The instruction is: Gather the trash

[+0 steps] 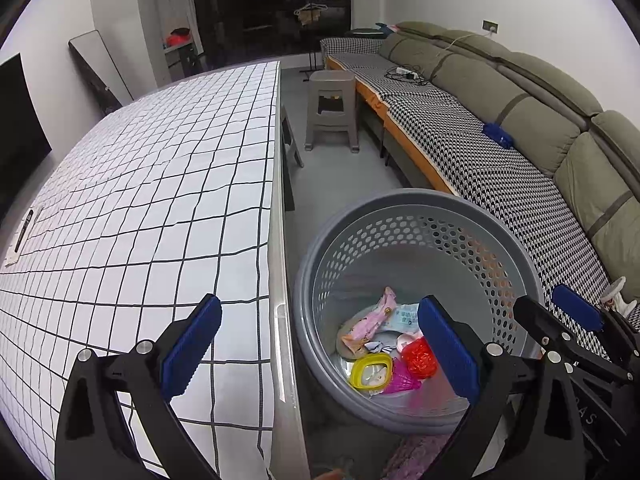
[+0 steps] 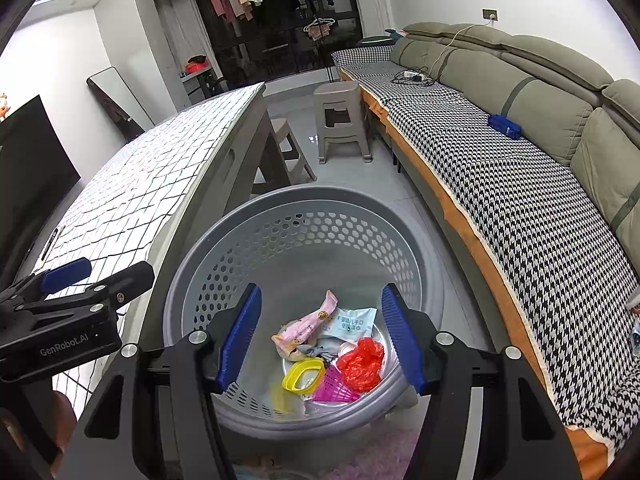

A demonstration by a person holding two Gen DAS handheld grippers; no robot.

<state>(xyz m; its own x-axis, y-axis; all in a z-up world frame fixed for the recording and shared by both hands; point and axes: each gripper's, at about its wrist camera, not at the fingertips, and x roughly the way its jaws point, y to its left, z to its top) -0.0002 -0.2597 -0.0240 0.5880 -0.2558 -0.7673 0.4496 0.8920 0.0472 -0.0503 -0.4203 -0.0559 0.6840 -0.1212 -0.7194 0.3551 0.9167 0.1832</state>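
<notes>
Both tongs hang spread and pinch nothing — the right gripper (image 2: 320,336) above the grey basket (image 2: 304,204), the left gripper (image 1: 316,344) over the edge of the checked table (image 1: 160,184). The trash looks largely collected: at the basket's bottom lie one pink wrapper (image 2: 308,324), one pale blue packet (image 2: 354,322), one red bag (image 2: 362,362), one yellow ring (image 2: 303,374) and one magenta ribbed piece (image 2: 334,388). The table shows only one flat dark item (image 1: 24,232) at its far side — trash or not, I cannot tell.
</notes>
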